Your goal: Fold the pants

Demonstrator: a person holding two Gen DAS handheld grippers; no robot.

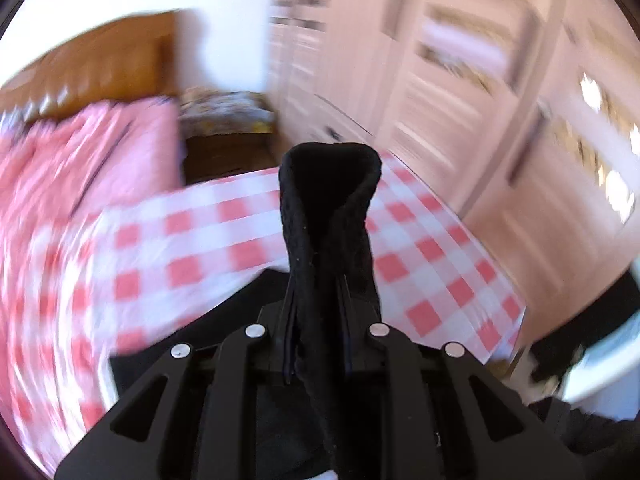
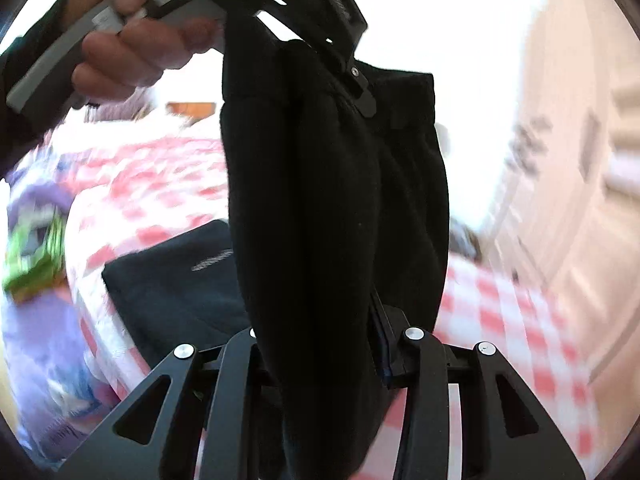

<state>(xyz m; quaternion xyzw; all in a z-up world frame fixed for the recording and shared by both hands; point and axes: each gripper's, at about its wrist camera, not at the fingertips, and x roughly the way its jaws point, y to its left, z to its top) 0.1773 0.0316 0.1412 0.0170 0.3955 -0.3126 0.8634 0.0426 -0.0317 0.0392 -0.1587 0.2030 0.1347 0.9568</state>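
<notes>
Pants held up off checked cloth, both grippers.
L gripper (image 1: 320, 280) jaws clamped on pants (image 1: 330, 216); R gripper (image 2: 320, 320) jaws clamped on pants too. Pants hang above cloth (image 1: 200, 256); 2nd dark garment (image 2: 180, 280) lies flat there.

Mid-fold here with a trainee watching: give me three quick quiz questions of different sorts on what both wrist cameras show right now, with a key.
1. True or false: the left gripper is clamped on a fold of the black pants.
2. Multiple choice: in the right wrist view, what lies on the checked bedspread to the left of the hanging pants? A) a folded dark garment B) a white towel C) a pair of shoes
3. Fill in: the cloth between the right gripper's fingers is coloured ____.

Key: 1 true; 2 A, the folded dark garment; 3 black.
</notes>
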